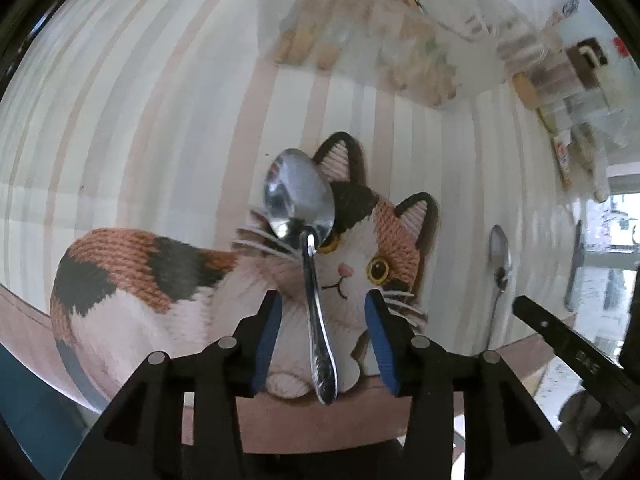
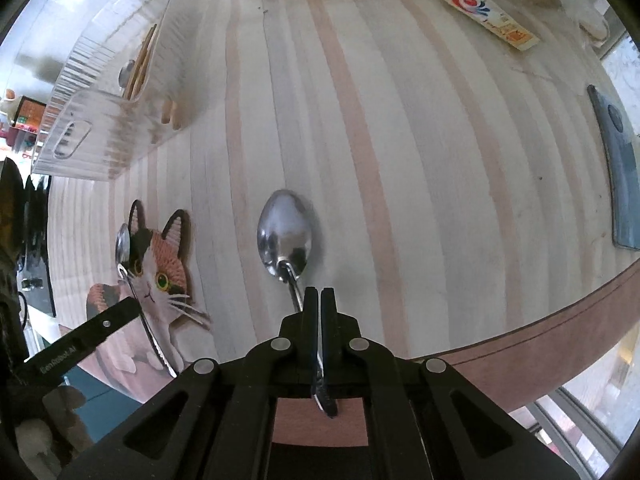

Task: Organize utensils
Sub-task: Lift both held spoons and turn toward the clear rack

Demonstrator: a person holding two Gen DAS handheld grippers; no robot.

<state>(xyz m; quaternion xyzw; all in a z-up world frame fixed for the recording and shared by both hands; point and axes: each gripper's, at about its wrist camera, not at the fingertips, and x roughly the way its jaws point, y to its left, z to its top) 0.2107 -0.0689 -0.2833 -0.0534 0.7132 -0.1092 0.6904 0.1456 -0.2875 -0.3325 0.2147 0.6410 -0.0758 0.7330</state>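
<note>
Presently, one spoon (image 1: 310,280) lies on the cat-shaped mat (image 1: 168,280), bowl over the cat's face, its handle between the left gripper's (image 1: 325,312) parted blue pads (image 1: 267,340), which do not touch it. A second spoon (image 2: 286,236) is clamped by its handle in the right gripper (image 2: 319,300), jaws closed, bowl just above the striped tabletop (image 2: 400,140). Beyond, a clear ribbed organizer (image 2: 108,92) holds chopsticks (image 2: 140,64).

Bright daylight, fisheye-warped edges, blurred far clutter.
</note>
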